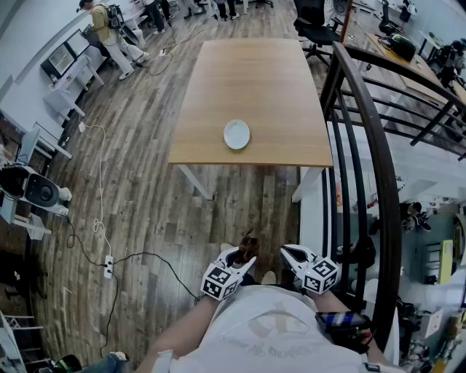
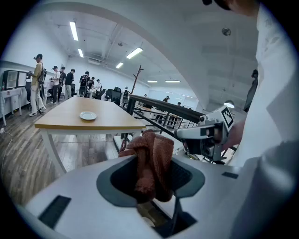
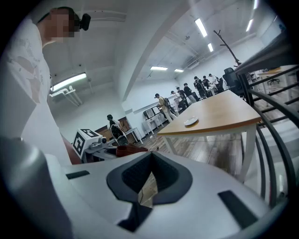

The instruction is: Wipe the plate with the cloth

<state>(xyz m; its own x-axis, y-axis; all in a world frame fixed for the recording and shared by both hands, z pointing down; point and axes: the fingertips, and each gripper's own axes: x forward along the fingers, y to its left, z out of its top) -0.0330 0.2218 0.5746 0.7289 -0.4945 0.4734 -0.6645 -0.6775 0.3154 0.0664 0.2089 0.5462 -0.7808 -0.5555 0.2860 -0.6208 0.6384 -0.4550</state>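
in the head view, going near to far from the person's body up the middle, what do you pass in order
left gripper shut on the cloth → table near edge → plate → office chair past the far end

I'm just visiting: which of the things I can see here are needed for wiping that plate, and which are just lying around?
For the job:
plate on the table
cloth, clamped in the left gripper
right gripper, shut and empty

Just around:
office chair
power strip and its cable on the floor
black railing
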